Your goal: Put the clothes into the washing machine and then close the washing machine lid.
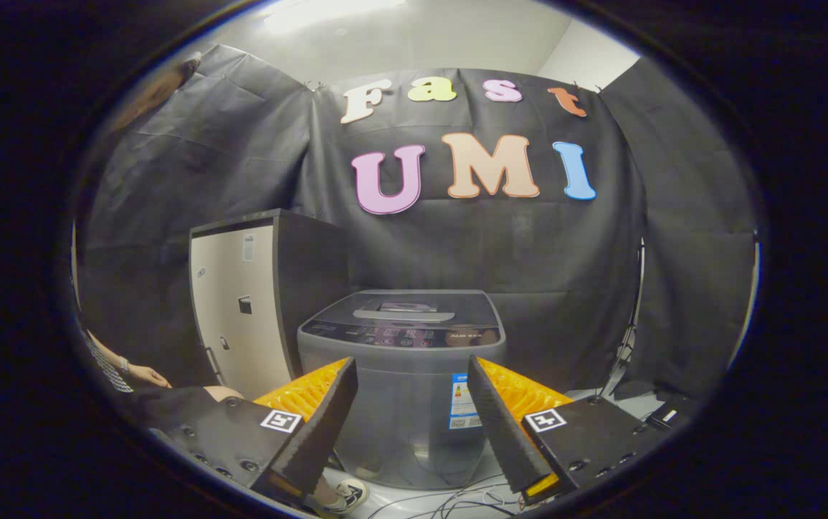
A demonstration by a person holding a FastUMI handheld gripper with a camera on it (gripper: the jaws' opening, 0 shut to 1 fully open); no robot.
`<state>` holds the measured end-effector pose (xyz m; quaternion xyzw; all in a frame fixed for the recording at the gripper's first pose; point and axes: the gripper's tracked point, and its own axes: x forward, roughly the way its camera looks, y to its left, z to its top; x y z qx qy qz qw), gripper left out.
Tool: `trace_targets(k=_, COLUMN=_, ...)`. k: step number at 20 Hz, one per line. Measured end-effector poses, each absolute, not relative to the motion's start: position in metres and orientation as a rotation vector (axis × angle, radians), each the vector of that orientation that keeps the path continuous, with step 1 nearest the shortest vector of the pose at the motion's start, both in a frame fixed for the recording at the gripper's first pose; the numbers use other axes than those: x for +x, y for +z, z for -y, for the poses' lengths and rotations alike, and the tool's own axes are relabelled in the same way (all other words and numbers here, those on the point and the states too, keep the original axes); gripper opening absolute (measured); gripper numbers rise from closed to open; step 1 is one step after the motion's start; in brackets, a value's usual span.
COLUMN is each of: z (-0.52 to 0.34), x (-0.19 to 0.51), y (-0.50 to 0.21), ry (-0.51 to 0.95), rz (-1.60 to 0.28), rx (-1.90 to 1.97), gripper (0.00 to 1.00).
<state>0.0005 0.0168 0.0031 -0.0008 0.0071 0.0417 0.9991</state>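
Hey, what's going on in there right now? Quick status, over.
Gripper open, holding nothing. Washing machine just ahead beyond the fingers, lid down. A person's hand rests off to the side, beside the cabinet.

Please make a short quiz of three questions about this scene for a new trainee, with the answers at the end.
1. True or false: the lid of the washing machine is shut.
2. What are the gripper fingers doing? A) pressing on a garment B) standing open with nothing between them C) pressing on the lid
3. Fill in: the tall cabinet stands beside the washing machine, on the side of the person's ____.

Key
1. True: the lid lies flat on top, behind the control panel.
2. B: the machine is seen beyond the open fingers, untouched.
3. Hand, which shows low down beside the cabinet.
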Motion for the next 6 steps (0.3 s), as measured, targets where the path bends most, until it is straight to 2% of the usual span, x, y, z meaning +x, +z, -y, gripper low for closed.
trace_targets(k=6, z=-0.0183, x=-0.0005, y=0.0023, ry=0.088, rz=-0.013, rx=-0.002, gripper=0.97)
